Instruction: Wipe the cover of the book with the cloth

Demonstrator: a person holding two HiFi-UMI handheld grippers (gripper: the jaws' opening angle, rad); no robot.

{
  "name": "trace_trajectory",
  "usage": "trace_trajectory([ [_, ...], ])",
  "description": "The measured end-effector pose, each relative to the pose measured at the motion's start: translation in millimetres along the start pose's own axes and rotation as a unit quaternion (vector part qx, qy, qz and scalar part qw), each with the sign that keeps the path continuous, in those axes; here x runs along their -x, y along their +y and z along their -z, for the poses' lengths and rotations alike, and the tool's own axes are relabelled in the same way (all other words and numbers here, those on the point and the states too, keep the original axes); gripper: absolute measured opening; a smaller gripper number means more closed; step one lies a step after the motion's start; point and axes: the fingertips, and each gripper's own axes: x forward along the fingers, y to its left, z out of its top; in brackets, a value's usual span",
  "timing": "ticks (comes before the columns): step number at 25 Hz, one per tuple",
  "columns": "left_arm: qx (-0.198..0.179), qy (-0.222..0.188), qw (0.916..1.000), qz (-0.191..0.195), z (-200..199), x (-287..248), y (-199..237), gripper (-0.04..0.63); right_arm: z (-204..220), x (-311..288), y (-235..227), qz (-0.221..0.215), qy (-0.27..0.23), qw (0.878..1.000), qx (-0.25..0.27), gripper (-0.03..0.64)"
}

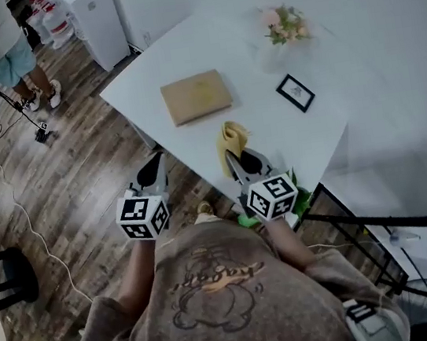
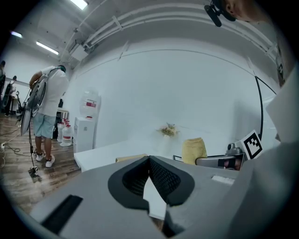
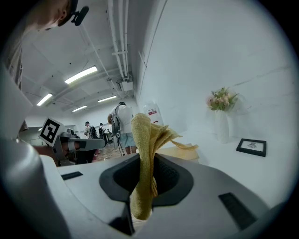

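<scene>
Cloth (image 1: 232, 141) is clamped in right gripper (image 1: 237, 157), left gripper (image 1: 157, 164) is closed empty; book (image 1: 196, 97), at 11 o'clock of cloth, is not yet touched.

A white counter (image 1: 180, 55) fills the upper middle of the head view. On it lie a tan book (image 1: 196, 97) toward the left and a small black picture frame (image 1: 295, 92) right of it, with a vase of flowers (image 1: 284, 26) standing at upper right.
</scene>
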Motion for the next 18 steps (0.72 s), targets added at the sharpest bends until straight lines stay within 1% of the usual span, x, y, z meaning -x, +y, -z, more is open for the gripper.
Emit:
trace_trajectory([
  [5,0.007,0.004,0.9999,-0.011,-2.2,-19.7,12.3,0.003,-2.5,-22.4,-13.4,-0.015,0.011,1.000,0.003,0.061],
  [10,0.010,0.008,0.9998,-0.014,-3.4,-37.1,27.3,0.003,-2.4,-42.2,-23.0,-0.015,0.017,1.000,-0.004,0.061],
  [14,0.012,0.012,0.9998,-0.003,-7.1,-54.4,42.3,0.003,-4.6,-61.4,-25.4,-0.009,0.023,1.000,-0.007,0.061],
  [18,0.015,0.022,0.9996,0.015,-13.2,-75.5,61.1,0.003,-18.0,-82.6,-26.5,0.007,0.017,1.000,-0.012,0.061],
])
